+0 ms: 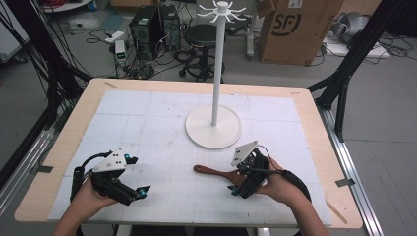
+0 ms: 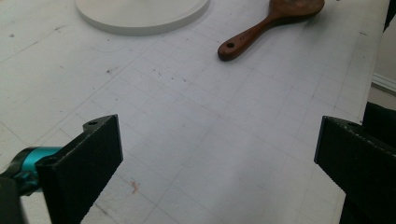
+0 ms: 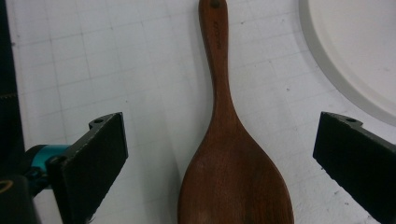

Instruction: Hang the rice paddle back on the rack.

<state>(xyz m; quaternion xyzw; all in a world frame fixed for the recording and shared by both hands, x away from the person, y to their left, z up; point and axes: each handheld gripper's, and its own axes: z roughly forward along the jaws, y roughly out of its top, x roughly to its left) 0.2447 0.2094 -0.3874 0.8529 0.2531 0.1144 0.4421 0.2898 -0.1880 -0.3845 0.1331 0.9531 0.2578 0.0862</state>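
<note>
The right gripper (image 1: 235, 183) sits low over the table (image 1: 162, 115), jaws spread wide and holding nothing. Between those jaws lies the wooden spoon (image 3: 231, 154), flat on the white gridded mat (image 1: 147, 128), its broad bowl close under the camera and its handle running straight ahead, away from the gripper. Neither jaw touches the wood; there is bare mat on both sides of the bowl. Off ahead and to the right of this gripper is the round white base of the stand (image 3: 359, 51).

Over to the left gripper (image 1: 135, 177): jaws equally wide apart, nothing between them but mat. From there the spoon lies well ahead and a little right, handle end nearest, well apart from it.
</note>
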